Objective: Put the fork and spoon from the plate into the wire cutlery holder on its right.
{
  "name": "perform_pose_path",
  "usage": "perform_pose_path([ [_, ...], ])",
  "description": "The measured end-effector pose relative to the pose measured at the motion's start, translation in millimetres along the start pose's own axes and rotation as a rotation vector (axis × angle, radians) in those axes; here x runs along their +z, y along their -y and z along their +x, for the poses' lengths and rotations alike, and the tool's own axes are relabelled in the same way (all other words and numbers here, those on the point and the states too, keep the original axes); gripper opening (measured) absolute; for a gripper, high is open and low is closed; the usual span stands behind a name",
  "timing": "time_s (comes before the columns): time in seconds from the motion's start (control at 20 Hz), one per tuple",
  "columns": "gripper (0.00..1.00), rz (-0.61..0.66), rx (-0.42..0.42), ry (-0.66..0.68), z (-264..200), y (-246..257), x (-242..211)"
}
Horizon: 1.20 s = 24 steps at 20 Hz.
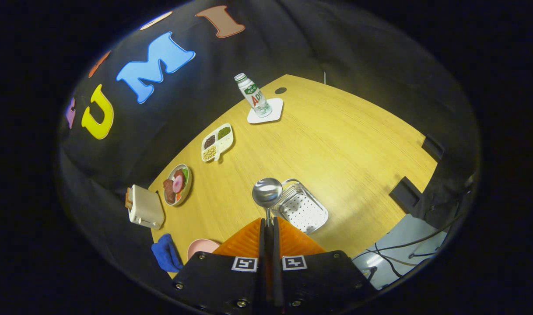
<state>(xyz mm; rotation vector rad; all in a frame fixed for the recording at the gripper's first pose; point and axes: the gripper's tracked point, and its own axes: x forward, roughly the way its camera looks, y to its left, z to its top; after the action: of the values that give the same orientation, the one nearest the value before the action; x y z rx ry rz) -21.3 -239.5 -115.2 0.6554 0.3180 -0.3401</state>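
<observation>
Gripper (269, 224) with its fingers closed on the handle of the spoon (267, 192), whose bowl stands just ahead of the fingertips. Wire holder (302, 209) on the table (336, 144) lies just ahead and right of the bowl. A pink plate (201, 247) sits beside the fingers on the left.

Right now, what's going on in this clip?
The hand-held gripper is shut on the spoon, gripping its handle with the bowl sticking out ahead of the fingers. It is held above the wooden table, right beside the wire cutlery holder. The pink plate sits off to the left, next to a blue cloth.
</observation>
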Motion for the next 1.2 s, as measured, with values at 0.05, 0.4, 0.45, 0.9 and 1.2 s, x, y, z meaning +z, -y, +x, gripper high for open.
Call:
perform_pose_path([
  [0.05, 0.06, -0.014, -0.021, -0.018, 1.4, 9.1, -1.4],
  [0.4, 0.07, -0.131, -0.094, -0.155, 16.0, 24.9, -18.6],
  [0.45, 0.06, -0.145, -0.094, -0.170, 16.4, 24.2, -20.0],
  [0.9, 0.10, -0.169, -0.099, -0.208, 23.3, 23.6, -16.5],
  [1.2, 0.10, -0.179, -0.096, -0.165, 9.1, 21.5, -0.7],
])
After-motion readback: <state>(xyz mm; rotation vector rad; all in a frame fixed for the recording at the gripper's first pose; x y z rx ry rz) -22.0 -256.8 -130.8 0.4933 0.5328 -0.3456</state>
